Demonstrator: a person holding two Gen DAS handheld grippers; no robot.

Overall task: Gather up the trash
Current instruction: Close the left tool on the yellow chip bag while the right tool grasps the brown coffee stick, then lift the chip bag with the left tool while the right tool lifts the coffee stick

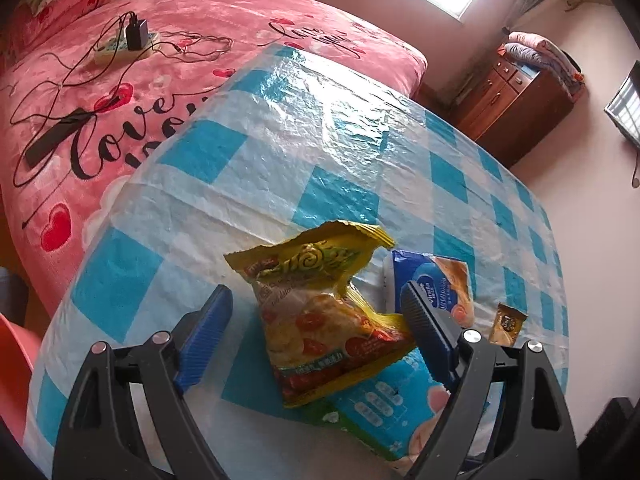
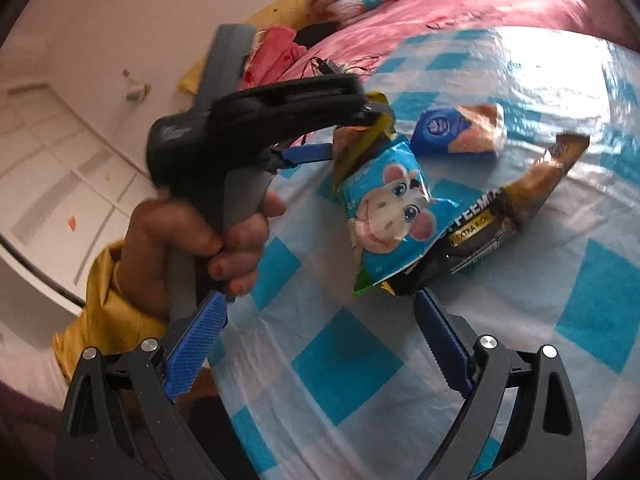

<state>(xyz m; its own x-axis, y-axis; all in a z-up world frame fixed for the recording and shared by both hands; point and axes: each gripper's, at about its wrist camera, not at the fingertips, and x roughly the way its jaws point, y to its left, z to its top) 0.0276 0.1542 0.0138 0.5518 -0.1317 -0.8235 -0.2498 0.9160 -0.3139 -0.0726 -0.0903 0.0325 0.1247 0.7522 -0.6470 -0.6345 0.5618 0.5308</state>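
Crinkly foil, light and limp, the yellow wrapper (image 1: 320, 312) lies on the table (image 1: 240, 168) between the open left tongs (image 1: 316, 328), best pinched at a flat edge; right tongs (image 2: 320, 344) gape empty.

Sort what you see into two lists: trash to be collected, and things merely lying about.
Trash to collect:
yellow snack bag
blue cow wrapper
coffee-mix bag
gold sachet

Lying about:
power strip
black remote
folded blankets
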